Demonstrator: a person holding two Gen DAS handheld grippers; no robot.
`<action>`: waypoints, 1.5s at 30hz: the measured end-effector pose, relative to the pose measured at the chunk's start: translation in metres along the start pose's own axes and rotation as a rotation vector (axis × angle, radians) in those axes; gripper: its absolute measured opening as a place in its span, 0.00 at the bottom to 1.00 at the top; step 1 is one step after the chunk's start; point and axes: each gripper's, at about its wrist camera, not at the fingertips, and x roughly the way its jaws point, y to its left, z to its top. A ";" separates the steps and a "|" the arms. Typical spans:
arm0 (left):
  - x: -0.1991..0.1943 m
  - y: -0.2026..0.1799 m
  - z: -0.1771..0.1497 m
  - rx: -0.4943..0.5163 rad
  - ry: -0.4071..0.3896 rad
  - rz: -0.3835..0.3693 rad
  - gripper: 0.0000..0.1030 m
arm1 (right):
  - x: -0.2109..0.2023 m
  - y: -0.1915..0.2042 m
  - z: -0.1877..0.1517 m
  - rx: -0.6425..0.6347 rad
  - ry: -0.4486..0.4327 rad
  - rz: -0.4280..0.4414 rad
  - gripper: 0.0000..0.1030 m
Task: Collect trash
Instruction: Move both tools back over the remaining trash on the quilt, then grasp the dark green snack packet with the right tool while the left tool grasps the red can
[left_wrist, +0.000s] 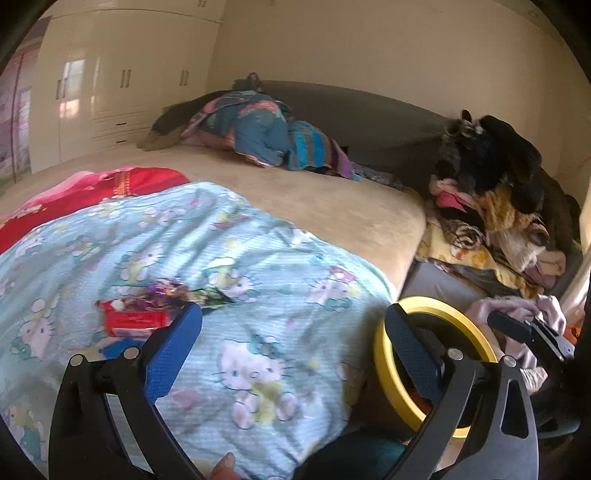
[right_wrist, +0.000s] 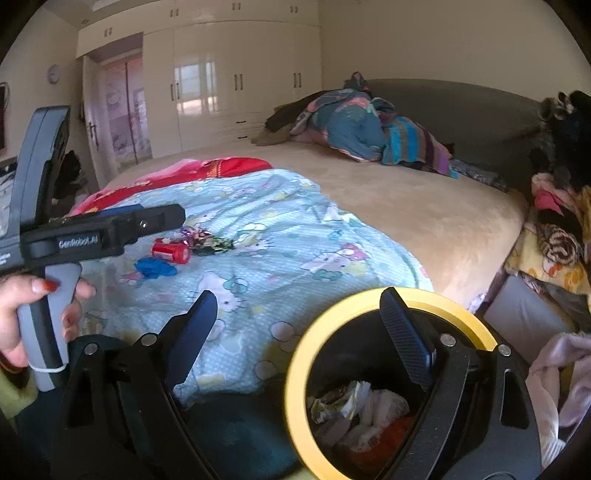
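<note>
The round black bin with a yellow rim (right_wrist: 295, 373) is standing beside the bed, partly hidden behind the right gripper (right_wrist: 299, 317), whose jaws are gaping wide with nothing between them. Crumpled white and orange wrappers (right_wrist: 360, 410) are lying inside, blurred. The left gripper (left_wrist: 291, 332) is also hanging wide and empty. A red wrapper (right_wrist: 171, 252), blue scrap (right_wrist: 155, 267) and shiny foil bits (right_wrist: 207, 240) are resting on the pale blue cartoon-cat blanket (right_wrist: 295, 236).

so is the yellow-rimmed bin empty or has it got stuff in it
Not empty: the right wrist view looks down into the bin, where crumpled wrappers lie.
</note>
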 end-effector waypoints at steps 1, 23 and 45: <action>-0.001 0.005 0.000 -0.009 -0.002 0.005 0.94 | 0.003 0.004 0.001 -0.006 0.003 0.004 0.79; 0.012 0.160 -0.017 -0.319 0.042 0.202 0.94 | 0.122 0.080 0.036 -0.137 0.098 0.102 0.79; 0.101 0.242 -0.045 -0.624 0.248 0.039 0.66 | 0.253 0.145 0.043 -0.402 0.279 0.160 0.57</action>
